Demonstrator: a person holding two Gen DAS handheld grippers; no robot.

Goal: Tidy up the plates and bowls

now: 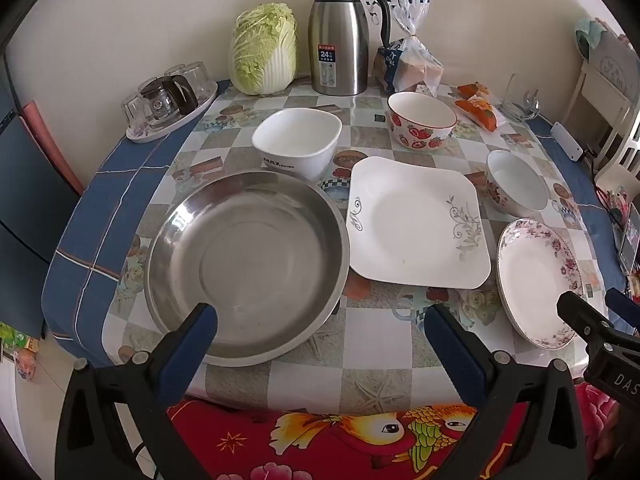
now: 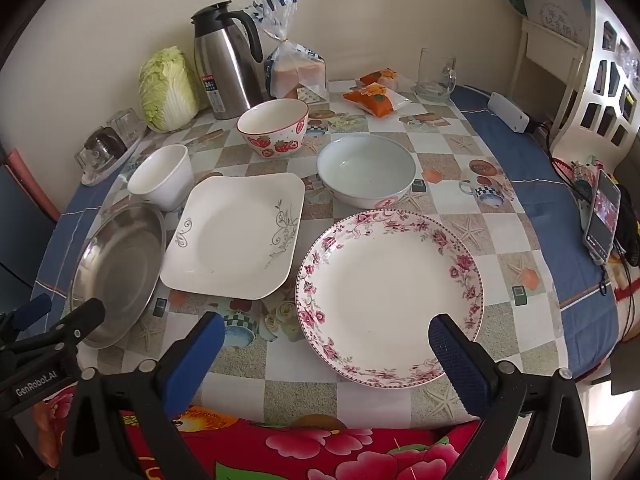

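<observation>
Start, nothing stacked | left gripper [image 1: 320, 320] spread wide, empty, over steel basin [image 1: 246, 268] near rim at 6 | right gripper [image 2: 326, 330] spread wide, empty, above floral plate [image 2: 390, 298] | square plate [image 2: 236, 236] between | bowls at 12, apart for single picks

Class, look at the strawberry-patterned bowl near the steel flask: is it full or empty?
Empty. The strawberry bowl stands upright on the table, and its visible inner wall is bare white; its very bottom is hidden by the rim.

Your left gripper [image 1: 320, 320]: jaws wide, nothing between them.
Below it: steel basin [image 1: 246, 266], touching nothing of yours.
Beside the basin: square plate [image 1: 416, 224].
Your far right: floral plate [image 1: 536, 280].
Behind: white bowl [image 1: 298, 140], strawberry bowl [image 1: 420, 120].
</observation>
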